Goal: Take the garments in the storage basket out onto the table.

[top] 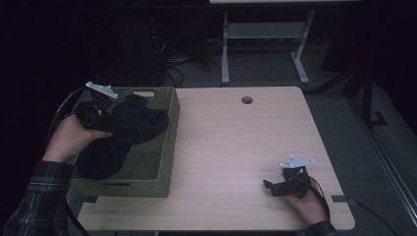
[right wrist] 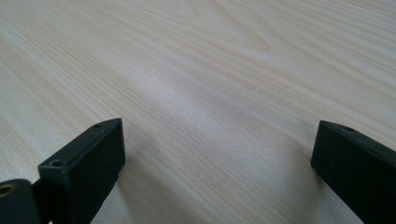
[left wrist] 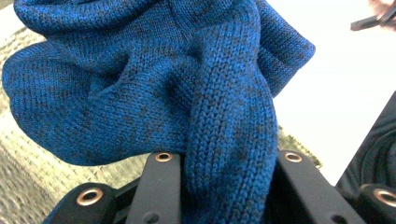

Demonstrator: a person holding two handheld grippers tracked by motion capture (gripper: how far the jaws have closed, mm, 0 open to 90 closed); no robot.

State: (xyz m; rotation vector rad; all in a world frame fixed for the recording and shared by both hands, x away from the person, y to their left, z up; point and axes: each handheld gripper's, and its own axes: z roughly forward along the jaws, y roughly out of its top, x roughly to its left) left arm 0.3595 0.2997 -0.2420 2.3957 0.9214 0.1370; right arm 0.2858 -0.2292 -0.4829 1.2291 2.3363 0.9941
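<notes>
A dark blue knitted garment (top: 133,125) hangs over the green woven basket (top: 164,162) at the table's left. My left gripper (top: 115,127) is shut on a thick fold of it, holding it above the basket. In the left gripper view the blue knit (left wrist: 187,84) bulges up between the two black jaws, and one pad (left wrist: 159,182) presses its side. My right gripper (top: 275,187) rests low over the wooden table (top: 231,142) at the front right, open. The right gripper view has its fingertips (right wrist: 93,154) wide apart with bare wood (right wrist: 210,93) between them.
The basket takes up the table's left side. A round cable hole (top: 247,100) sits near the far edge. Behind the table stands a white metal frame (top: 265,34) on a dark floor. Past the garment the other gripper (left wrist: 373,19) is a dark shape.
</notes>
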